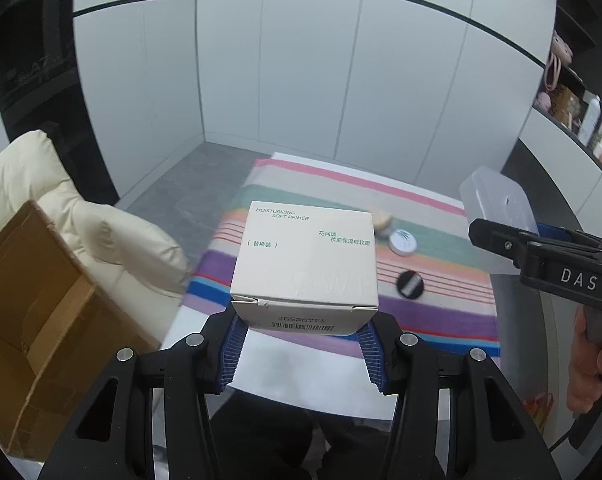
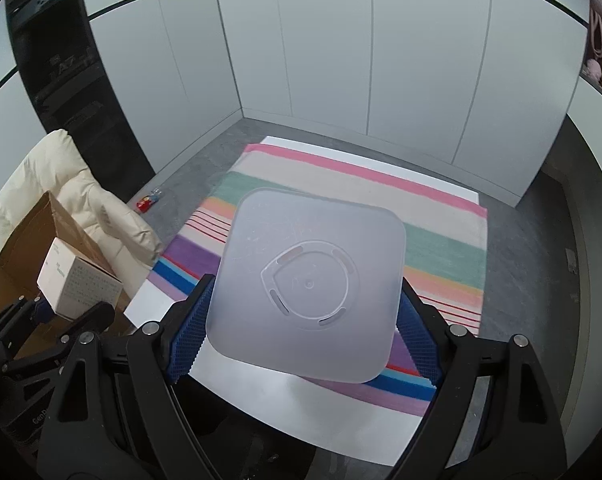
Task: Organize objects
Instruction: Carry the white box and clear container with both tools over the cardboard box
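Striped cloth (image 1: 441,312) is the landmark, everything below is relative to it.

Cardboard box (image 1: 33,312) sits off the cloth's left edge, against the cream cushion (image 1: 101,232), open side up — my guess is that's the drop target for the carton.

Clear plastic container (image 2: 309,292) is held above the cloth's near half, bottom facing the right camera. Right gripper (image 2: 305,344) is clamped on its two opposite sides; the blue pads (image 2: 189,332) press the walls. Frosted plastic looks slick and thin-walled, so keep the squeeze steady and don't tilt further or it may slide out.

White carton (image 1: 305,268) is lifted above the cloth's near-left corner. Left gripper (image 1: 301,344) is clamped on it, but only low down, near the barcode end. Most of the carton sticks out past the fingertips, so it could pivot. Move slowly and keep it level.

On the cloth, right of centre: white jar lid (image 1: 403,242), a beige round piece (image 1: 383,220) just beside it, and a black round cap (image 1: 410,284) nearer the front edge. All are untouched and likely next to be sorted.

Suggested: swing the carton left over the cardboard box, lower it inside, then release — keep the two grippers well apart.
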Tool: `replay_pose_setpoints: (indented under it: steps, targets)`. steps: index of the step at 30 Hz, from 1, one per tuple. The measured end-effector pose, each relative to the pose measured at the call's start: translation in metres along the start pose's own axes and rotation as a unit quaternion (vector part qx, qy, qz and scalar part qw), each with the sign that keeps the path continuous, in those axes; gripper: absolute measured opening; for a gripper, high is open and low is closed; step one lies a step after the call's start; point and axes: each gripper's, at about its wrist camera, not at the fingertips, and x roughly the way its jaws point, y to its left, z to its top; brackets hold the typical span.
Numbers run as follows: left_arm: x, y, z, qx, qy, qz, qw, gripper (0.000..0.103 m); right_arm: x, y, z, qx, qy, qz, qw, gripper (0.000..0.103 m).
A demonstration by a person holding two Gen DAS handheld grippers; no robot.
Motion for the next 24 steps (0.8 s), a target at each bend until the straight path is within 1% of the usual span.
replay_pose_setpoints:
  steps: [6,15,24]
  targets:
    - [-0.008,0.03,-0.004,-0.023,-0.005,0.007,0.9997,0.051,0.011,0.035,0.007,-0.019,0.001,0.023,1.0,0.087]
    - [-0.025,0.077,-0.01,-0.053,-0.025,0.037,0.9976,0.051,0.019,0.087,0.013,-0.053,0.0,0.052,0.997,0.087]
    - [-0.036,0.128,-0.02,-0.096,-0.022,0.066,0.993,0.052,0.021,0.139,0.017,-0.087,-0.002,0.087,0.992,0.087]
